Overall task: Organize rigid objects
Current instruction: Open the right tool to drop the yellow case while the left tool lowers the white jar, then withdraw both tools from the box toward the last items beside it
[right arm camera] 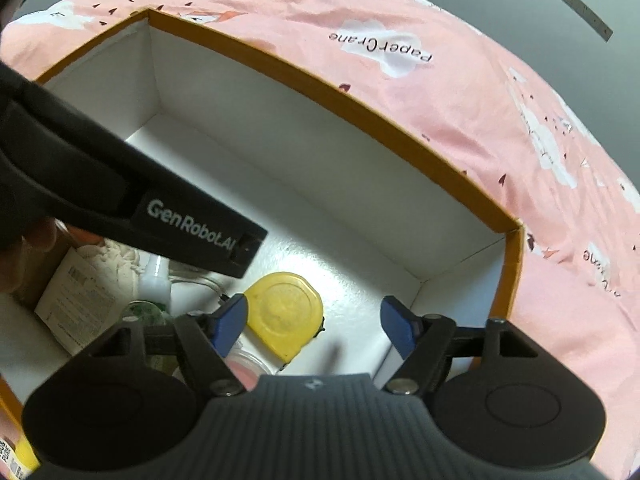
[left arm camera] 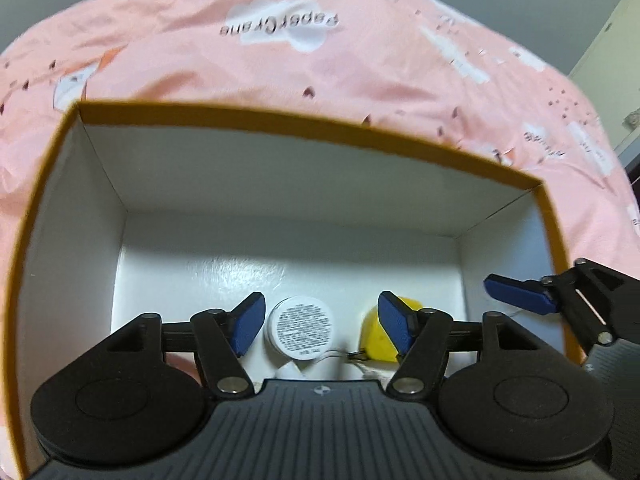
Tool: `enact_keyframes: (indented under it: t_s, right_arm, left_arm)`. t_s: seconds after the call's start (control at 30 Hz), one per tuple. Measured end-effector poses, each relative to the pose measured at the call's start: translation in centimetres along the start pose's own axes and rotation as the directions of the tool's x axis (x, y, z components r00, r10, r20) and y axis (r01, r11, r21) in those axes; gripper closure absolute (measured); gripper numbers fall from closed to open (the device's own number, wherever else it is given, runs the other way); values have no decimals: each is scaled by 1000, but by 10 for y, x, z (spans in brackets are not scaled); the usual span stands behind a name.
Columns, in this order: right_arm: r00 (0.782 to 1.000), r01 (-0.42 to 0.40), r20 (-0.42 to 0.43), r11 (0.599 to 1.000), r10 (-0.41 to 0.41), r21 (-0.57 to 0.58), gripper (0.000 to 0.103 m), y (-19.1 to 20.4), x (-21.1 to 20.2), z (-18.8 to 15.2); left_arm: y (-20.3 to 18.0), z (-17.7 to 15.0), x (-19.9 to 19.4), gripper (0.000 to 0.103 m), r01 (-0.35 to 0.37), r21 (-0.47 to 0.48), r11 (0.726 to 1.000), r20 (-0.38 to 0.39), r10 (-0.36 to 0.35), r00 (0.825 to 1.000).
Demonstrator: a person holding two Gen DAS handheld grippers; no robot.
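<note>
Box on bedspread. Left gripper inside box, jaws apart; jar between fingertips, tape measure behind right fingertip. Right gripper over box; tape measure between fingertips, nearer left; bottle, packet further left.

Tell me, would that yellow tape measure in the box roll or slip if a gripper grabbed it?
The yellow tape measure lies flat on the box floor, so it probably won't roll. Its casing looks hard and smooth, so it might slip between pads. It likely feels fairly heavy for its size.
</note>
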State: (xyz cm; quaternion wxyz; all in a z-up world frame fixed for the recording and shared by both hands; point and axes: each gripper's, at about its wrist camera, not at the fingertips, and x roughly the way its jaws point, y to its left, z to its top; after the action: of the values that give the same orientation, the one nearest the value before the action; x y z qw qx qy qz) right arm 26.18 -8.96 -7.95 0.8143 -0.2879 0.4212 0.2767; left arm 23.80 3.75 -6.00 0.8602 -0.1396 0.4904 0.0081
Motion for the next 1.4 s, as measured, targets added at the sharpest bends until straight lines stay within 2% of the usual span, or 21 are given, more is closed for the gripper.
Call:
enact_keyframes:
  t_s: [0.3, 0.43, 0.57, 0.7, 0.87, 0.93, 1.0, 1.17, 1.23, 1.33, 1.4]
  right_arm:
    - [998, 23, 54, 1000, -23, 15, 29, 4, -32, -7]
    - [994, 55, 94, 997, -60, 55, 29, 6, -46, -10]
    - [990, 59, 123, 990, -75, 125, 29, 7, -65, -16]
    - [983, 49, 165, 982, -80, 182, 27, 14, -84, -25]
    - [965, 62, 233, 965, -123, 253, 24, 22, -115, -47]
    - [956, 75, 251, 954, -152, 290, 24, 27, -126, -58]
    - [951, 88, 258, 948, -172, 306, 24, 35, -135, -69]
    - [949, 96, 257, 946, -181, 309, 25, 56, -144, -93]
    - [961, 73, 233, 949, -149, 306, 25, 61, -139, -99]
    - [988, 21, 140, 954, -66, 300, 25, 68, -123, -108]
    - [997, -29, 76, 954, 7, 298, 25, 72, -113, -113]
  left_arm:
    - [-13, -12, -43, 27, 39, 40, 998, 117, -44, 992]
    - [-18, -25, -73, 27, 23, 84, 996, 213, -40, 976]
    - [-24, -36, -102, 27, 26, 144, 989, 287, -67, 956]
    - [-29, -52, -124, 27, 2, 209, 978, 339, -75, 938]
    - [-23, -77, -142, 27, -10, 243, 970, 356, -80, 931]
    - [-19, -87, -145, 28, -9, 247, 969, 335, -77, 939]
    - [-12, -99, -144, 28, 19, 251, 968, 285, -92, 954]
    - [3, -125, -133, 28, 25, 239, 971, 179, -69, 981]
    - [8, -134, -124, 29, 10, 236, 972, 124, -40, 991]
    - [17, -149, -116, 30, -3, 234, 972, 50, -9, 999]
    - [24, -158, -109, 30, 0, 216, 976, 0, 0, 1000]
